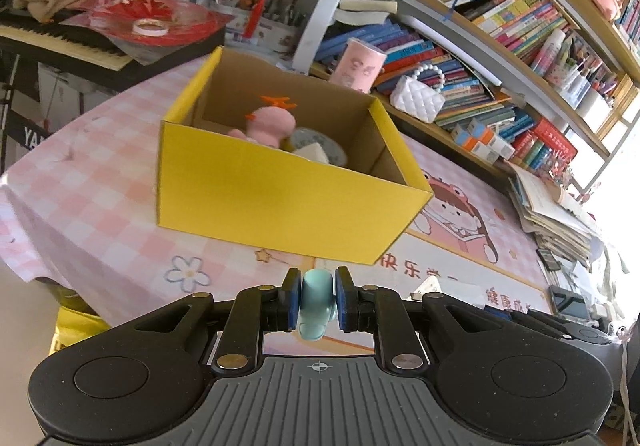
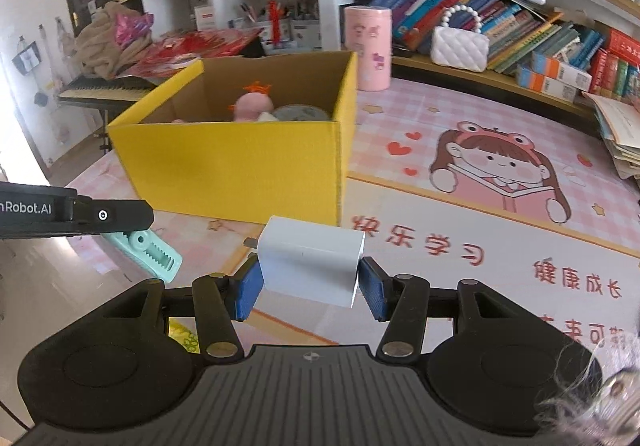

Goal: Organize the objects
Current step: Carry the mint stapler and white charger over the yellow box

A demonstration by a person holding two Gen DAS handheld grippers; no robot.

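While both jaws are clamped, left gripper point(image 1: 316, 296) on the mint clip point(image 1: 316, 306), right gripper point(image 2: 310, 282) on the white charger point(image 2: 310, 260), each is best carried above the yellow box point(image 2: 240, 166) rim before release.

Left hand-held gripper point(image 1: 316, 300) clamped tight, right hand-held gripper point(image 2: 310, 286) wider, both angled downward.

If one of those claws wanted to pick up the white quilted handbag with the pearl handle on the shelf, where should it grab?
Probably the pearl handle of the white quilted handbag, coming from above and in front. The bag stands upright on the wooden shelf, its handle arching clear over the top, while books press close behind. The padded body looks wide for the jaws; the thin loop fits between them.
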